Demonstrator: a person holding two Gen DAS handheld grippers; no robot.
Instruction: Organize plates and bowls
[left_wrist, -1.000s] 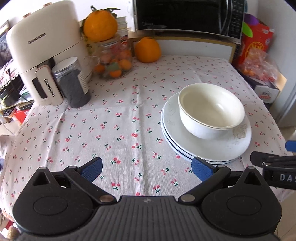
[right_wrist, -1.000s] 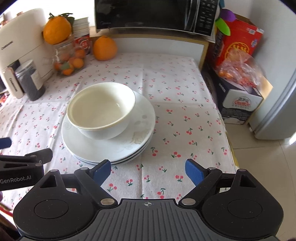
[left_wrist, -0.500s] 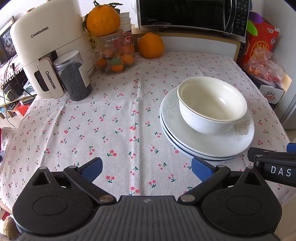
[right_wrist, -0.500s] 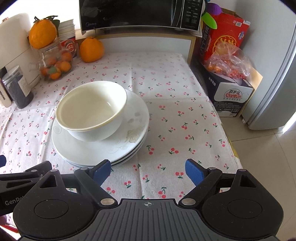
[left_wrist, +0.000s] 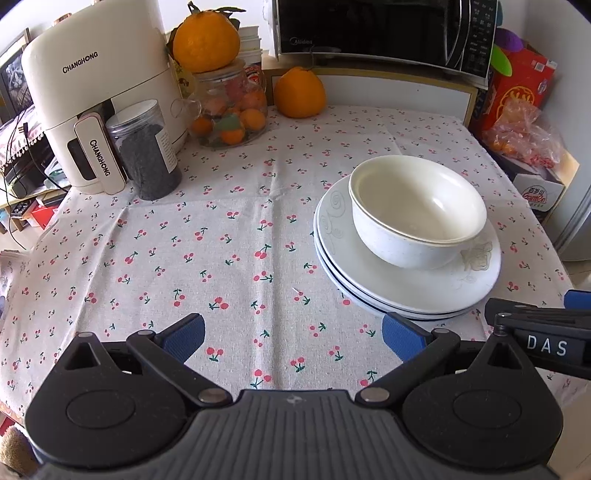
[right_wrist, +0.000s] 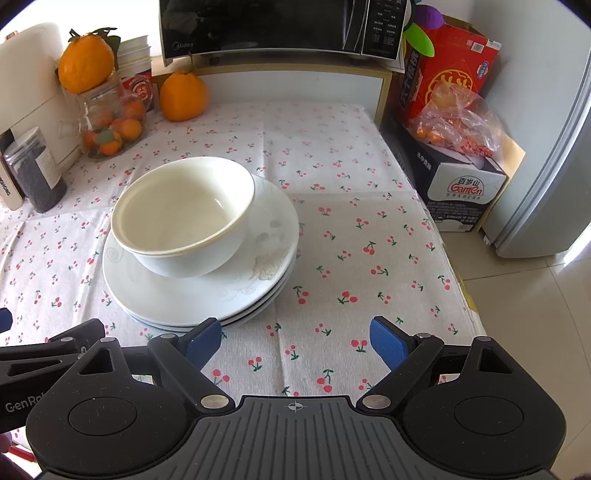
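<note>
Both views have drawn back a little since a second ago, so the microwave (right_wrist: 280, 27) and the fridge door (right_wrist: 554, 166) show more fully, while the crockery has not shifted; the white bowl (left_wrist: 417, 210) sits, with a second rim line showing just under its lip, on a stack of white plates (left_wrist: 369, 284) at the right side of the cherry-print tablecloth (left_wrist: 221, 240); the left gripper (left_wrist: 293, 334) hangs over bare cloth beside the plates, its blue pads spread wide and holding nothing; the right gripper (right_wrist: 295, 339) is likewise wide apart and empty, one pad just at the stack's near edge; an air fryer (left_wrist: 92, 92), a dark-filled jar (left_wrist: 147, 155) and a glass jar of small oranges (left_wrist: 232, 110) stand well apart at the far left.
</note>
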